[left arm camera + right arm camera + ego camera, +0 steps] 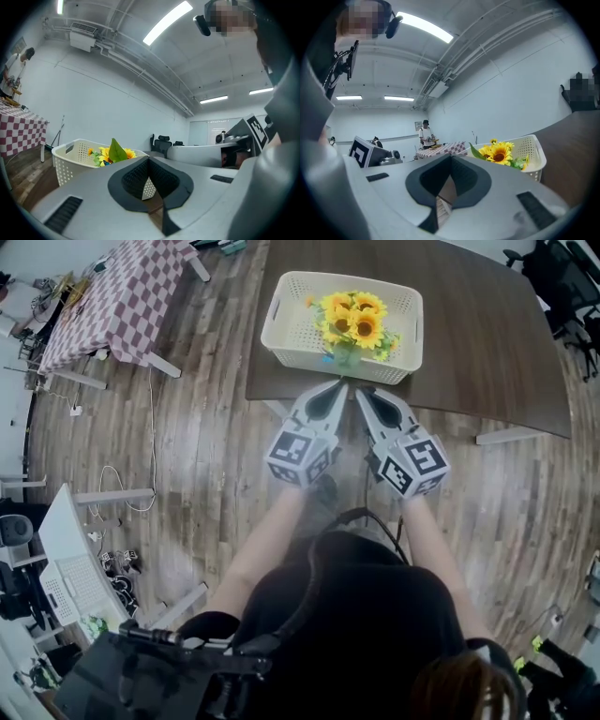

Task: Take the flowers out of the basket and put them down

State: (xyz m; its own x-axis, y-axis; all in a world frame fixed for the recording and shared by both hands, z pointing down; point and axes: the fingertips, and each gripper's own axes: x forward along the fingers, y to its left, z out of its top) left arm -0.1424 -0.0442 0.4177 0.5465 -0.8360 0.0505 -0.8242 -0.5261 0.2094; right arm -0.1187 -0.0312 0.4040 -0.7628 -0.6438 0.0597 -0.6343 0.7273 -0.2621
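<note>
Sunflowers [352, 322] with green leaves sit inside the cream basket [281, 320], bunched toward its near wall, and the basket rests on the dark brown table [487, 343]. Side by side and level, the left gripper [337, 387] and the right gripper [362, 393] have their tips close together just short of that near wall, pointing at the bunch. It lies directly ahead of them and apart from both. Each gripper has its jaws pressed together with nothing between them, and the bunch lies untouched in the basket.
</note>
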